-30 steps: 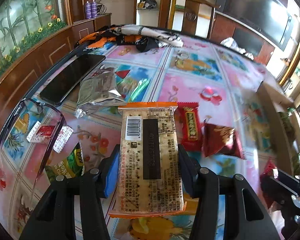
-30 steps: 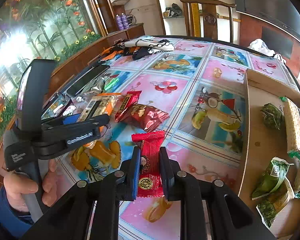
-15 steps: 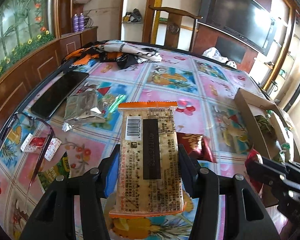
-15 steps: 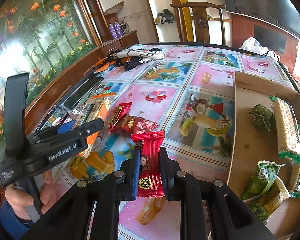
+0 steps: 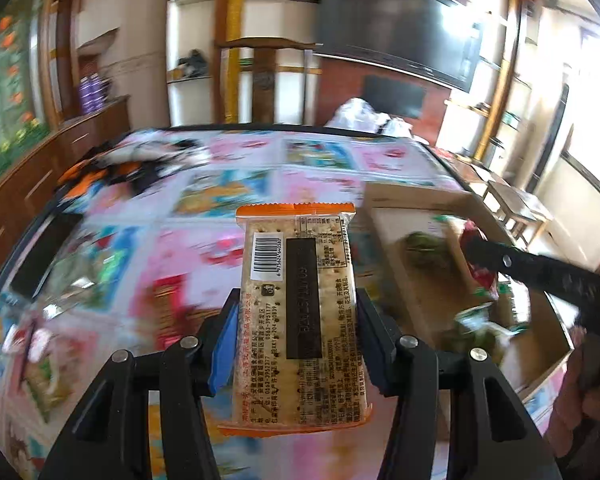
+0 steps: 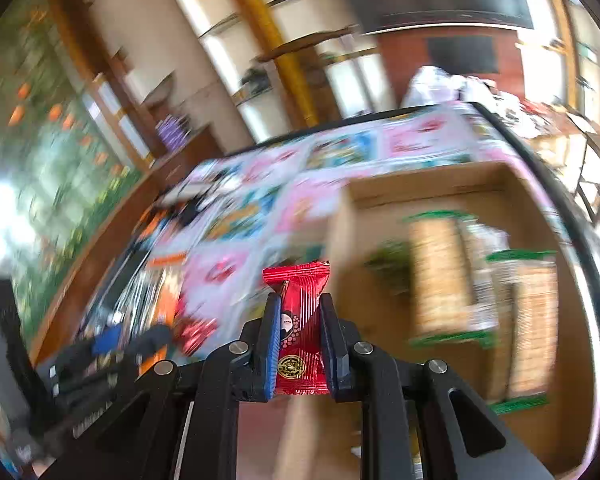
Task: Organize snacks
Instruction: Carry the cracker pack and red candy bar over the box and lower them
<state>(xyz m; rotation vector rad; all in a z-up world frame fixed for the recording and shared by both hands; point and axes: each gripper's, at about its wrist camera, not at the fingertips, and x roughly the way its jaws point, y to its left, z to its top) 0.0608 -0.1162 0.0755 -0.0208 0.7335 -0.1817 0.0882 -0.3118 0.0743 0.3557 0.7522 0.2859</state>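
The cartoon-print tabletop carries a cardboard box already holding several green-edged packs. Your left gripper is clamped on the orange cracker packet; your right gripper pinches a red candy near the box. Red packets remain on the cloth.

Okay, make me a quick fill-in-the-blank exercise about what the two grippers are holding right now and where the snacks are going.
1. The left gripper is shut on a cracker pack with ____ sealed ends.
2. The right gripper holds a small ____ candy packet.
3. Green-edged cracker packs already lie inside the cardboard ____.

Missing words: orange; red; box
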